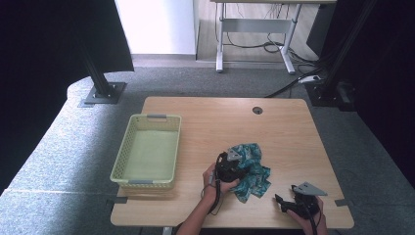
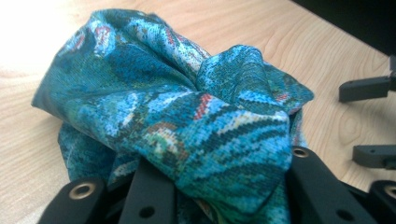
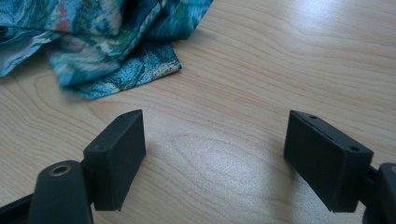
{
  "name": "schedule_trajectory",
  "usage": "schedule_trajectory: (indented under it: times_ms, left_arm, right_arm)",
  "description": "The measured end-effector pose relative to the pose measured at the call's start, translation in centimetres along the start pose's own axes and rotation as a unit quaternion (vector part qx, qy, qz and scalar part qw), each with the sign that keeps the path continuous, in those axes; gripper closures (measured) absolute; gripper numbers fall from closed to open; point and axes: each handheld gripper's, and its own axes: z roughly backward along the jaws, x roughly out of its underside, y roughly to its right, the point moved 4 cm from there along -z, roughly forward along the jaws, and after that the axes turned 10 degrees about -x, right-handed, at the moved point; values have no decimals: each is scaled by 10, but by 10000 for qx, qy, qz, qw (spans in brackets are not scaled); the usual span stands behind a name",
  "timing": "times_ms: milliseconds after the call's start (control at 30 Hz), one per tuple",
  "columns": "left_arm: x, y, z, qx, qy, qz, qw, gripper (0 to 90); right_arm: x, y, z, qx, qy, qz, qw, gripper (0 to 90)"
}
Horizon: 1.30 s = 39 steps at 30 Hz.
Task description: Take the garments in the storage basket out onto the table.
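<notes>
High view: left forearm entering from the bottom edge, angled up toward the cloth [image 1: 252, 171], hand wrapped round the left hand-held gripper [image 1: 234, 169], nose pressed down into the near-left side of that cloth. Right hand low at the near-right part of the desk [image 1: 205, 120], to the right of the cloth and apart from it, right hand-held gripper [image 1: 281, 200] held low and level, pointing left toward the cloth's near edge.

Left gripper view: jaws partly apart, a thick fold of cloth [image 2: 187, 116] bunched up between them and spilling over both; whether the pads press on it or merely flank it, hard to tell. Right of the cloth, farther off, the two jaw tips of the other hand-held gripper, spread.

Right gripper view: jaws set wide, bare wood between them, nothing held or touched; a corner of the cloth [image 3: 116, 70] lying flat on the desk ahead and to the left of the left jaw, apart from it.

Cloth itself: blue-green patterned fabric, crumpled into a loose heap near the middle of the desk, to the right of the basket [image 1: 147, 182] and well apart from it. Long axis running roughly from the far-left bunch down to the near-right, flat corners pointing toward the near edge of the desk.
</notes>
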Motion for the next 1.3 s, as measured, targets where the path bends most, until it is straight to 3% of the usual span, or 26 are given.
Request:
schedule_trajectory:
  times_ms: [100, 500, 700, 800, 933, 1067, 1133, 1300]
  left_arm:
    - [6, 0, -6, 93, -122, -42, 9999, 623]
    - [12, -4, -13, 187, -180, 62, 9996, 575]
    - [14, -4, -16, -135, -159, 1, 9998, 461]
    - [14, -1, -15, -270, -294, 10, 9992, 401]
    - [12, 3, -12, -116, -363, -139, 9992, 360]
    - [7, 3, -5, -282, -302, 1, 9991, 304]
    - [4, 3, -2, -264, -210, 42, 9994, 285]
    - [2, 3, 10, -294, -83, -65, 9995, 246]
  right_arm:
    - [0, 0, 0, 2, -1, 1, 10000, 199]
    - [0, 0, 0, -3, -4, -2, 10000, 198]
    - [0, 0, 0, -9, -14, -1, 10000, 198]
    - [0, 0, 0, -10, -15, -4, 10000, 198]
    - [-1, 0, -1, -9, -35, -9, 10000, 196]
    - [0, 0, 0, -4, -7, -6, 10000, 196]
    - [0, 0, 0, 2, 7, -6, 10000, 197]
    - [1, -1, 1, 19, 17, -9, 10000, 198]
